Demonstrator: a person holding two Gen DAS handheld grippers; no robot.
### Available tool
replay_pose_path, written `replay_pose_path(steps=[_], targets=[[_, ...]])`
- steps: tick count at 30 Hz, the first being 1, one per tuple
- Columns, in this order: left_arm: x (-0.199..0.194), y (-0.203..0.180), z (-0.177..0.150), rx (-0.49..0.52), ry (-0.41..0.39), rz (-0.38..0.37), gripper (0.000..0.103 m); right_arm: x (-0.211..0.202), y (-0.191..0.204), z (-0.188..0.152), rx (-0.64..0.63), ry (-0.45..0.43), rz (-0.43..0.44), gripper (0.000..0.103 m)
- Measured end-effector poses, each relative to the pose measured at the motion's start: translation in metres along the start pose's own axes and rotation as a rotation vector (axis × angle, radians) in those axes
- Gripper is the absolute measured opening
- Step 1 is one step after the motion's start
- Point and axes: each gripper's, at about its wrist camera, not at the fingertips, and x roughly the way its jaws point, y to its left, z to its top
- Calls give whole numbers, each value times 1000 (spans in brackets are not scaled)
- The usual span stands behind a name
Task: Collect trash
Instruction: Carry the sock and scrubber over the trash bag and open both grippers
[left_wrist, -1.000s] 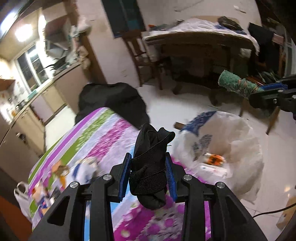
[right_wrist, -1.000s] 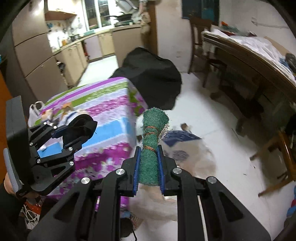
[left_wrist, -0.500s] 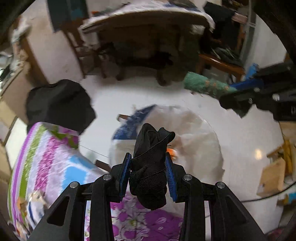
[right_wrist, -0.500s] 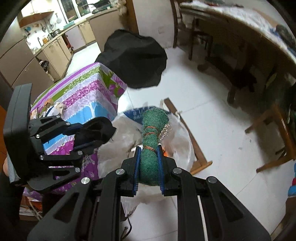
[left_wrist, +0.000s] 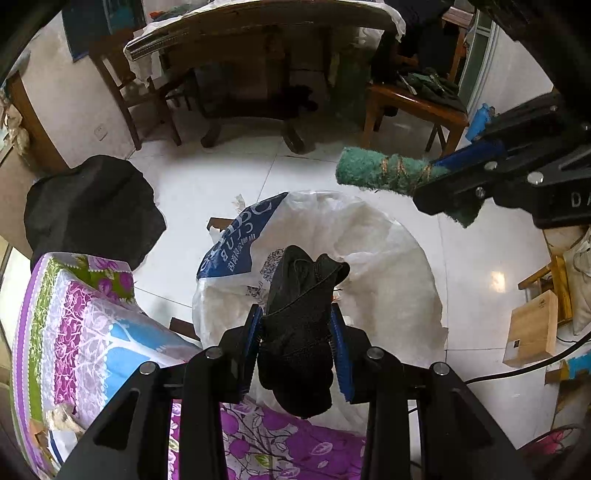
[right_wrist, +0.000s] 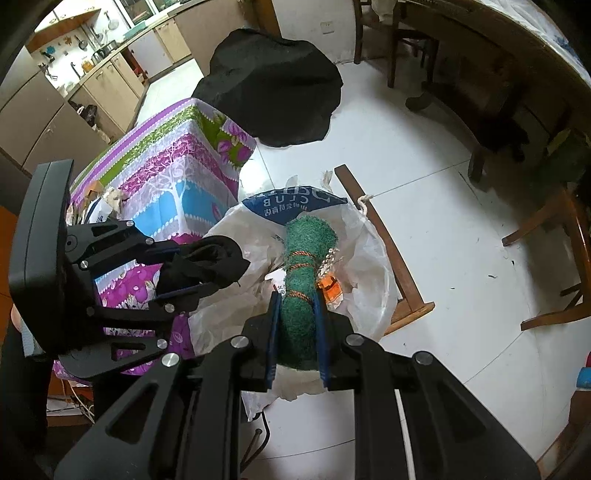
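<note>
My left gripper (left_wrist: 297, 347) is shut on a crumpled black cloth (left_wrist: 301, 325) and holds it over the near rim of an open white plastic trash bag (left_wrist: 369, 243) on the floor. My right gripper (right_wrist: 297, 332) is shut on a rolled green scouring pad (right_wrist: 301, 291) tied with string, also above the bag (right_wrist: 365, 258). In the left wrist view the pad (left_wrist: 380, 171) hangs over the bag's far right side. In the right wrist view the left gripper (right_wrist: 199, 269) with its cloth (right_wrist: 207, 266) is at the bag's left edge. Orange and white litter (right_wrist: 328, 286) lies inside the bag.
A table with a purple flowered cloth (left_wrist: 92, 332) stands left of the bag. A black covered object (left_wrist: 92, 210) sits on the floor beyond it. A wooden strip (right_wrist: 384, 247) lies by the bag. A dining table (left_wrist: 258, 48), chairs (left_wrist: 410, 107) and a wooden box (left_wrist: 532, 332) surround the white tiled floor.
Both grippers have swung from over the flowered table to above the open trash bag and tilted downward. Each still holds its item.
</note>
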Motion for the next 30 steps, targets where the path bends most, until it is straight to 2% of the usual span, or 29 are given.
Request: replay_pose_path(steps=[6,9,10,11,13,14,30], targets=[[4,4,2,2,5,13,37,5,1,8,-2,18,5,17],[4,6,5,1,-17,28,40,8,3,11,-14,19,17,20],[4,6,6,0,-22,34,47,10,3,11,-9,25,22,28],[4,7,6,-3,-26,40,54,12,1,11,4,24,20,32],[3,9,7,-5,-36,47,64,12,1,12,5,16,14,34],[3,9,7,-4,-40,51,65,13,-1,12,9,15,14,34],[-3,2,1,9,-59,94,65,13,-1,4,0,11,-22,34]])
